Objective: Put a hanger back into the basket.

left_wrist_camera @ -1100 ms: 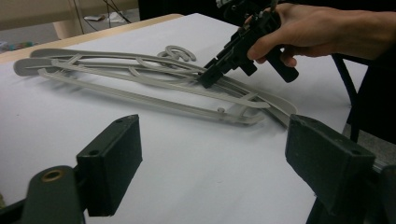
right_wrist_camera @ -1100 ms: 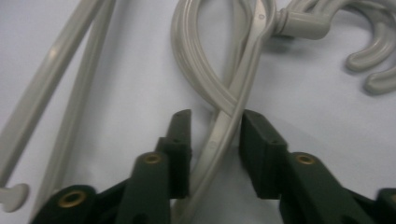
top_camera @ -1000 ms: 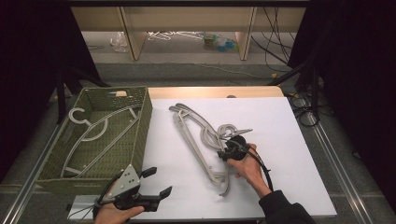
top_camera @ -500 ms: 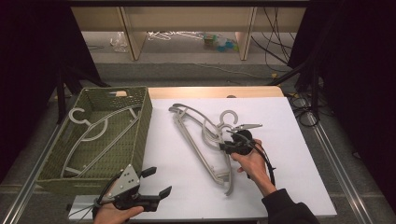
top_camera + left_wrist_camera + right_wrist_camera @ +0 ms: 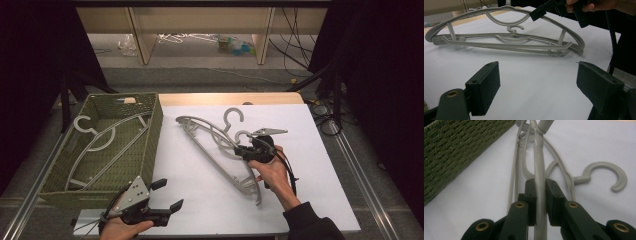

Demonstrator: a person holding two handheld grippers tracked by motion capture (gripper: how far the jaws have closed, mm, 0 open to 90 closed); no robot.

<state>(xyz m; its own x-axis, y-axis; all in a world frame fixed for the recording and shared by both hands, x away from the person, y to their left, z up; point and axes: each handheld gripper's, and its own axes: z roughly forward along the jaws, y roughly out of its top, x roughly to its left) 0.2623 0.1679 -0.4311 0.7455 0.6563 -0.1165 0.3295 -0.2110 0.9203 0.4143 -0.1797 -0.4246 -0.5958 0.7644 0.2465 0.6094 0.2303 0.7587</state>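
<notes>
Two grey plastic hangers (image 5: 215, 145) lie overlapped on the white table top (image 5: 310, 150). My right gripper (image 5: 242, 150) is shut on the arm of the upper hanger (image 5: 539, 165), whose bar runs between the pads (image 5: 530, 195). The lower hanger's hook (image 5: 605, 173) rests on the table to the right of it. My left gripper (image 5: 169, 194) is open near the table's front left edge and holds nothing. In the left gripper view its wide-apart pads (image 5: 484, 86) face both hangers (image 5: 506, 42), with the right gripper (image 5: 549, 7) beyond them.
A green woven basket (image 5: 150, 135) stands at the left of the table with a third grey hanger (image 5: 100, 137) inside. Its wall (image 5: 456, 147) is close on the left in the right gripper view. Shelving and cables lie beyond the table's far edge.
My right gripper has shifted slightly right and away with the hanger in it, so the held hanger has swung and its hook now stands apart. The left gripper has stayed put.
</notes>
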